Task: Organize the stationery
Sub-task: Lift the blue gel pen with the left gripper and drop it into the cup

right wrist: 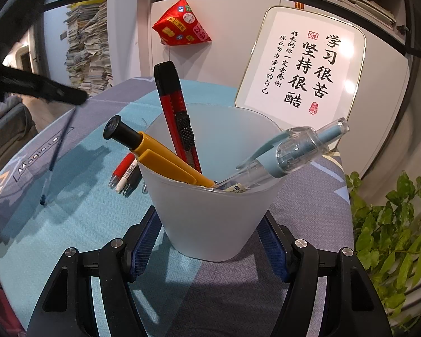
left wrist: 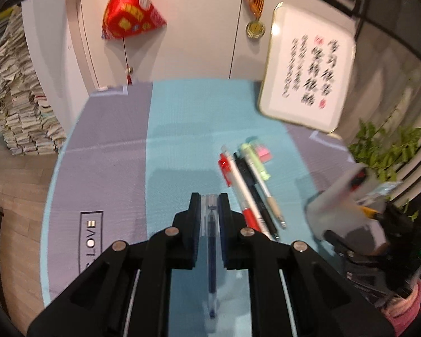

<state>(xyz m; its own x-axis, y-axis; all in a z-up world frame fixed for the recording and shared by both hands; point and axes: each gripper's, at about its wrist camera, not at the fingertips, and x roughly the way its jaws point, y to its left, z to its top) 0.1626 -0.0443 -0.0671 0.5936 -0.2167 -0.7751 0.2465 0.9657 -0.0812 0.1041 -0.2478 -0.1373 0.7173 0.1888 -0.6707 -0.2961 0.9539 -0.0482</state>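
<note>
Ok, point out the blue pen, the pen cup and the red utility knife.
blue pen (left wrist: 211,241), left wrist view, mid barrel.
pen cup (right wrist: 210,219), right wrist view, front wall.
red utility knife (right wrist: 173,104), right wrist view, red body.

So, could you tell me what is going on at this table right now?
A person is tidying stationery with two handheld grippers. The left gripper is shut on a blue pen, held above the mat. The right gripper clasps a frosted cup that already holds a red utility knife, a yellow pen and a light blue pen. Several pens lie on the mat.
</note>
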